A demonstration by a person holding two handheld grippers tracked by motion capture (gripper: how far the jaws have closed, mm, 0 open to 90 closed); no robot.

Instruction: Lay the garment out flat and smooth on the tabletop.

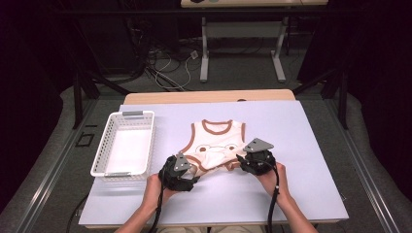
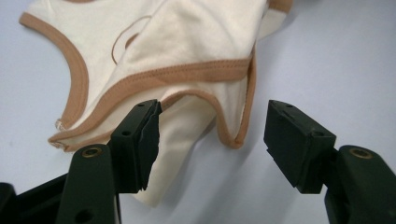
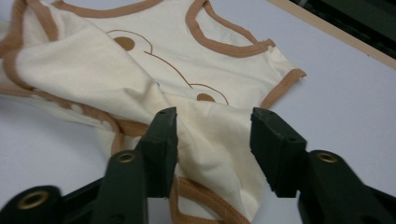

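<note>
- A pale lilac-white table top (image 1: 301, 145) fills the middle of the frame, a wooden edge (image 1: 209, 96) behind it.
- Grey floor (image 1: 233, 68) in the upper centre, with loose cables (image 1: 167, 65).
- A second desk's white legs (image 1: 204, 48) at top centre.
- Dark surroundings left and right.

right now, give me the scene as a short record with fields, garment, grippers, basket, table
garment: cream sleeveless top with brown trim and a bear print, lower half folded up over the front, lying on the table
left gripper: jaws apart at the top's lower left edge, cloth between them but not pinched
right gripper: jaws apart over the lower right corner, cloth between them, not pinched
basket: white slotted basket, nothing inside, to the left of the top
table: pale sheet over a wooden top
</note>
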